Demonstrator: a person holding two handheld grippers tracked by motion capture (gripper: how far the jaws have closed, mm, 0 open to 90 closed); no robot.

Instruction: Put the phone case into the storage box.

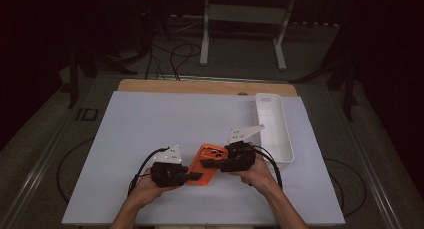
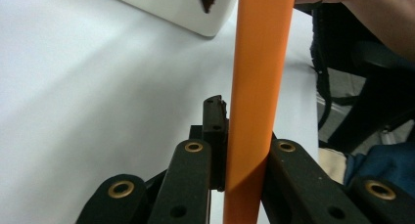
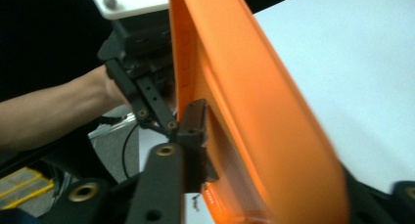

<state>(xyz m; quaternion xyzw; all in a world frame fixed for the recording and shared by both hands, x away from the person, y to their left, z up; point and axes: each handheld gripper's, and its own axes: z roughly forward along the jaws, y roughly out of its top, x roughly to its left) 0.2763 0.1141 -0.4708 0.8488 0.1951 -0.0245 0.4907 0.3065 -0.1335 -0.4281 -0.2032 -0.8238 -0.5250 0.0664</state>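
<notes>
A smooth orange plastic phone case [image 1: 206, 165], rectangular with rounded corners and a camera cutout, was held just above the white desk [image 1: 150, 134] in the lower centre of the high view. The left tongs [image 1: 196, 176] were clamped on its lower left edge; in the left gripper view the case [image 2: 257, 87] stood edge-on between the closed jaws. The right tongs [image 1: 209, 163] gripped its upper right side, the jaws pinching the case wall [image 3: 254, 116]. Both forearms entered from the bottom edge, hands angled inward. A glossy white rectangular plastic tray [image 1: 285, 134] lay at centre right.
</notes>
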